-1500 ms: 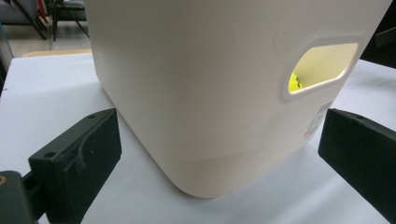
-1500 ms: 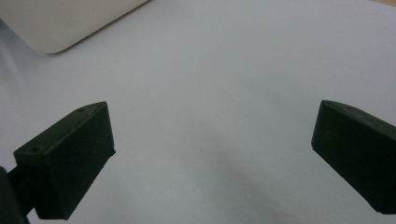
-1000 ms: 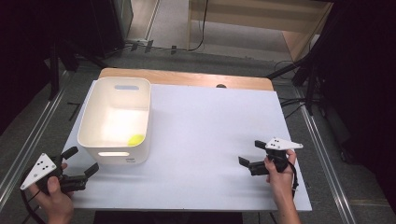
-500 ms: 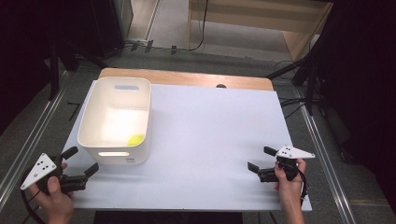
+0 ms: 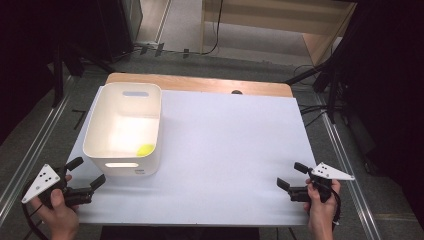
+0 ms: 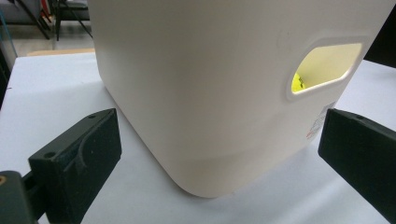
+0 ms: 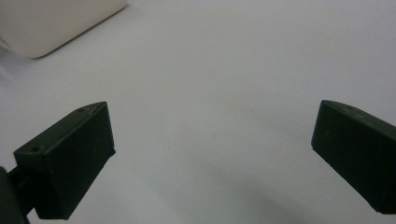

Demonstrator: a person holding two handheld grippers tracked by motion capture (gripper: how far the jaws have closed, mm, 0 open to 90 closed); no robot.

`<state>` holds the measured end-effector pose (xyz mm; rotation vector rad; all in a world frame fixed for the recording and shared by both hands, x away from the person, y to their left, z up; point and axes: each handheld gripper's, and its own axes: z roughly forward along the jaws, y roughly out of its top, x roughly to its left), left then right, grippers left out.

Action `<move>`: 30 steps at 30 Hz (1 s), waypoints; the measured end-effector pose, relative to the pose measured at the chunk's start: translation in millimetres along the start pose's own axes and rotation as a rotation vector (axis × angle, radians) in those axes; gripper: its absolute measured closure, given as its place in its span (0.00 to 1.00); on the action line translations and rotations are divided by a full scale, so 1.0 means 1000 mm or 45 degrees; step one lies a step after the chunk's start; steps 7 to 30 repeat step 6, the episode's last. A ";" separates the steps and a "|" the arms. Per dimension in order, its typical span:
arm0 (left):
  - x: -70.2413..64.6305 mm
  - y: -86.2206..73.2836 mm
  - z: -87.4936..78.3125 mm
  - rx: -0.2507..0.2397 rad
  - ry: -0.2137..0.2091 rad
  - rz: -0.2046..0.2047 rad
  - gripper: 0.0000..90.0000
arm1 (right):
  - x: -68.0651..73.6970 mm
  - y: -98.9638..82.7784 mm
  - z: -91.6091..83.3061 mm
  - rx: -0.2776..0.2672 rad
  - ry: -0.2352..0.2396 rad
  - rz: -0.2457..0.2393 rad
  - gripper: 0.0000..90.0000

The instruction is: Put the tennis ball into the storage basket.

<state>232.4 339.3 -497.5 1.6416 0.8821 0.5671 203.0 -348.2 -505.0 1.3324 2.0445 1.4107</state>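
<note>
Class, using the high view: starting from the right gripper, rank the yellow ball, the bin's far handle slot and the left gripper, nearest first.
From the right gripper:
1. Yellow ball, in the bin's near right corner.
2. Far handle slot, on the bin's back wall.
3. Left gripper, at the table's near left corner.

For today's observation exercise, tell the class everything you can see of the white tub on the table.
The white tub is a deep, open-topped bin with rounded corners that looks like smooth plastic. It stands upright on the white table, at its left side. Slot handles are cut into its near and far end walls. A small yellow thing lies inside, near the front right corner. The left gripper sits just before it, jaws open, not touching.
</note>
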 end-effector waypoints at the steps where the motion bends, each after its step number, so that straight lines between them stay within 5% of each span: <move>1: 0.000 0.000 0.000 0.001 -0.001 0.002 0.00 | -0.001 -0.001 -0.001 -0.005 -0.002 0.003 0.00; 30: 0.000 0.000 0.000 0.000 -0.001 0.001 0.00 | -0.003 -0.004 -0.006 -0.041 -0.029 0.028 0.00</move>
